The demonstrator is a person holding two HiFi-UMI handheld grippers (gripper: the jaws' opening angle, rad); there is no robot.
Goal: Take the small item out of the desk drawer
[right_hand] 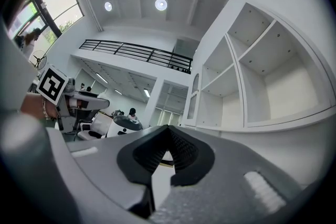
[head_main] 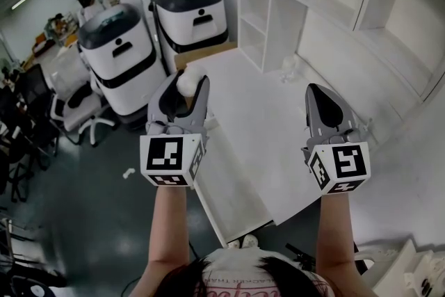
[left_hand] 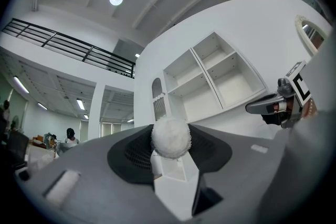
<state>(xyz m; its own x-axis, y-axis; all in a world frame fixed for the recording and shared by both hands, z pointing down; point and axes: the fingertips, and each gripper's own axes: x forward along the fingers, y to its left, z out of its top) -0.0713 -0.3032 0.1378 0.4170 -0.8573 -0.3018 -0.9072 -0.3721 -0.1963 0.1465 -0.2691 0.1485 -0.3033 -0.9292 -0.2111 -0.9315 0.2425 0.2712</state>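
Note:
A small white fluffy ball (head_main: pixel 186 80) sits between the jaws of my left gripper (head_main: pixel 185 88), which is shut on it and held up over the left edge of the white desk (head_main: pixel 278 142). In the left gripper view the ball (left_hand: pixel 170 137) is pinched at the tips of the left gripper (left_hand: pixel 170 152). My right gripper (head_main: pixel 317 92) hangs above the desk to the right, shut with nothing in it. In the right gripper view the tips of the right gripper (right_hand: pixel 167 136) meet. A long white panel (head_main: pixel 229 184) runs along the desk's near left side; whether it is the drawer I cannot tell.
Two white-and-black machine housings (head_main: pixel 122 59) (head_main: pixel 191 14) stand on the dark floor left of the desk. White open shelving (head_main: pixel 292 10) lines the far and right walls. A small white object (head_main: pixel 288 66) stands at the desk's back. An office chair (head_main: pixel 76 115) and people are at far left.

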